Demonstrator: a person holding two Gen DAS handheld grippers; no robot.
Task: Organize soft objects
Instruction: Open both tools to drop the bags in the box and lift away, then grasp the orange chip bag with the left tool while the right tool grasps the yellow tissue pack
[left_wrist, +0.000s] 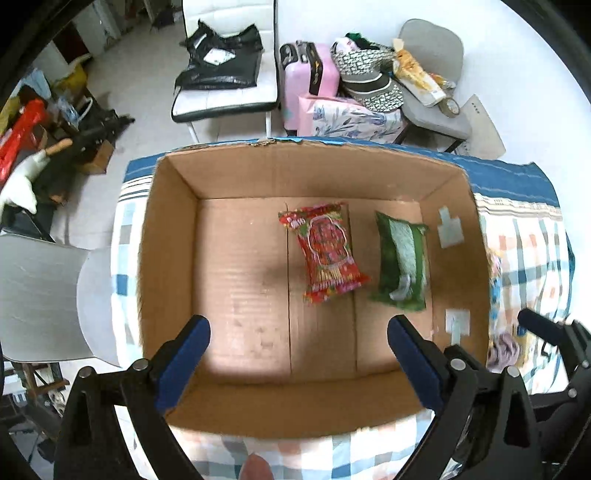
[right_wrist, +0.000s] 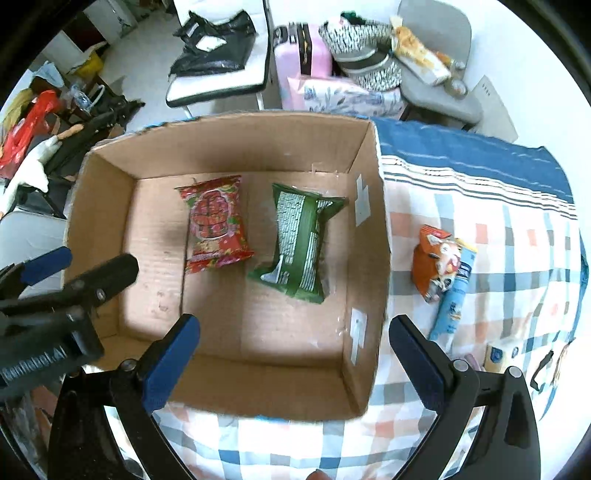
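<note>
Over the box: left gripper (left_wrist: 299, 350) and right gripper (right_wrist: 293, 350) both hang above the near rim, each with jaws spread wide and holding nothing.

Box: an open cardboard box (right_wrist: 373, 236) sits on a checked cloth (right_wrist: 517, 192) covering the surface; its far wall reaches the cloth's blue striped end.

Inside the box: 2 soft packets lie flat on the floor, the red snack packet (left_wrist: 325, 251) near the middle and the green packet (left_wrist: 402, 258) just beside it toward the right wall, close but, as far as I can tell, not touching. The left half of the floor is bare cardboard.

Outside the box: an orange snack packet (right_wrist: 436, 262) and a light blue packet (right_wrist: 452, 299) lie touching each other on the cloth, to the right of the box; more small items sit near the lower right edge, too cut off to name.

Progress, judged: 2 packets stowed, at least 2 left to bring in.

Risk, grasp: the orange and blue packets touch, so jaws closing on 1 could pinch or drag the other.

Risk, crushing: soft puffed bags may burst or slip if squeezed hard at the middle.

Risk, box wall: a packet carried low could catch the right wall and shove the box along the loose cloth.

Risk, grippers: the 2 tools sit close together, so a crossing reach could knock them.
</note>
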